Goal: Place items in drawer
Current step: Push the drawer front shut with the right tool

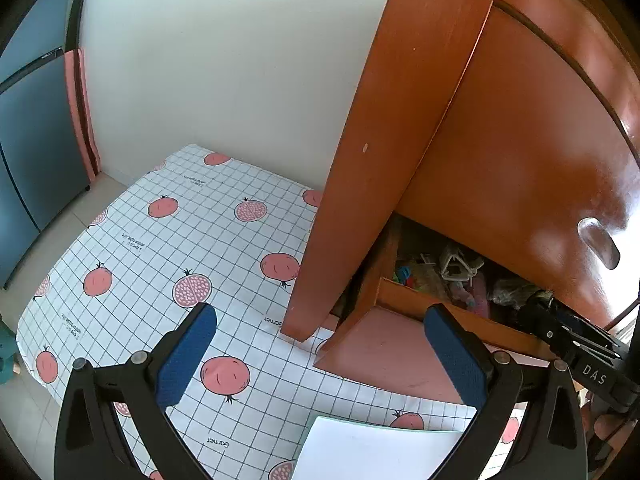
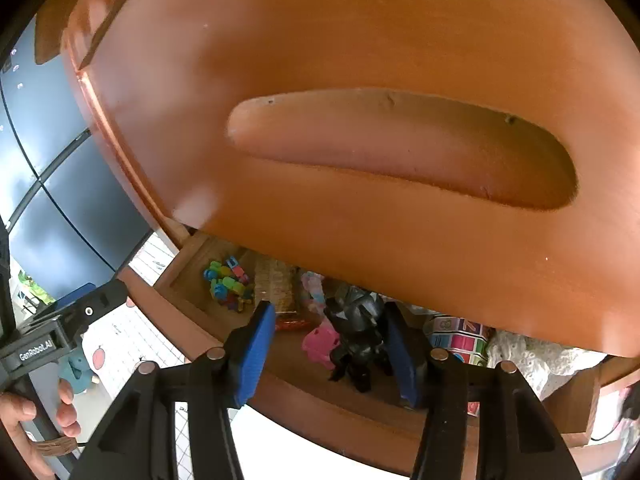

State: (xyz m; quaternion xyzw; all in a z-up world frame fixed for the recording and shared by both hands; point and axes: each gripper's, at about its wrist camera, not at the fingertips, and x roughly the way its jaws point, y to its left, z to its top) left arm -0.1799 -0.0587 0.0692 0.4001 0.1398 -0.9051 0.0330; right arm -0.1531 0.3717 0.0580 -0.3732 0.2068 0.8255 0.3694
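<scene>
The open wooden drawer [image 2: 320,404] sits under a shut drawer front [image 2: 360,120] with a long recessed handle. Inside lie a black toy figure [image 2: 356,328], a pink toy [image 2: 320,344], bright plastic pieces [image 2: 228,284] and a clear packet [image 2: 276,284]. My right gripper [image 2: 330,308] reaches into the drawer with the black figure between its blue pads; the right pad is at the figure's side, while a gap separates the left pad from it. My left gripper [image 1: 320,310] stands wide open over the tablecloth, nothing between its fingers, beside the drawer [image 1: 420,300].
The cabinet [image 1: 400,120] stands on a table with a pomegranate-print cloth [image 1: 180,240]. A white sheet [image 1: 372,448] lies under the left gripper. A colourful roll [image 2: 460,336] and white lace cloth [image 2: 532,356] fill the drawer's right side. A hand [image 2: 24,412] holds the left gripper's handle.
</scene>
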